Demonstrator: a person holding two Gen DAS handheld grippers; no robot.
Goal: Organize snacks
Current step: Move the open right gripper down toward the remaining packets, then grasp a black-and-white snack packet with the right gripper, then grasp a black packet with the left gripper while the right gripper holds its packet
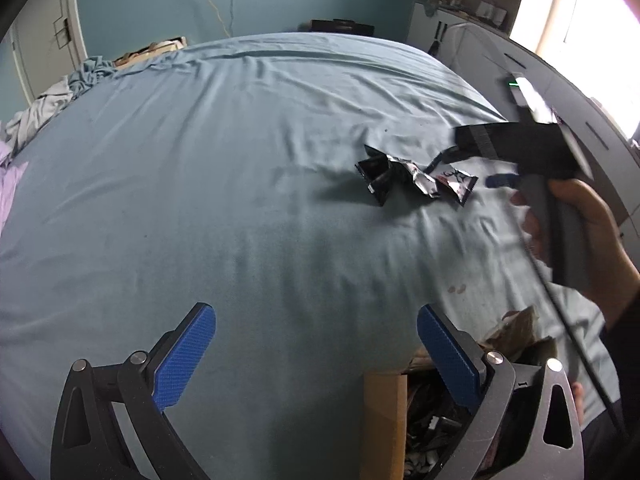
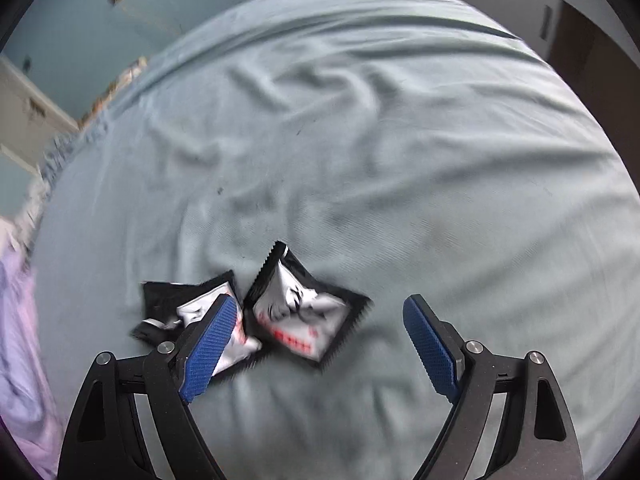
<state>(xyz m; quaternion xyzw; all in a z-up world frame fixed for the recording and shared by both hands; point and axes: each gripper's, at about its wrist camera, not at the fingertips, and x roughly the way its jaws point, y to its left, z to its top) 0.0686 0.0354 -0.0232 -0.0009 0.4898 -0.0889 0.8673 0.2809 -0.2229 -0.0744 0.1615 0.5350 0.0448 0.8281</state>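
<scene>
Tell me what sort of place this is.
Most likely a bedroom: a wide bed under a blue sheet fills the view, crumpled bedding lies at its edge, and white cupboards line the wall.

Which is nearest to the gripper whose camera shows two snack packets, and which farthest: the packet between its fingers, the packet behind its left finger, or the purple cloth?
Judged from the right gripper:
1. Packet between the fingers: just ahead, slightly left of centre.
2. Packet behind the left finger: beside the first, partly hidden. These two are nearly too close to call.
3. Purple cloth: far left, at the bed's edge.
</scene>
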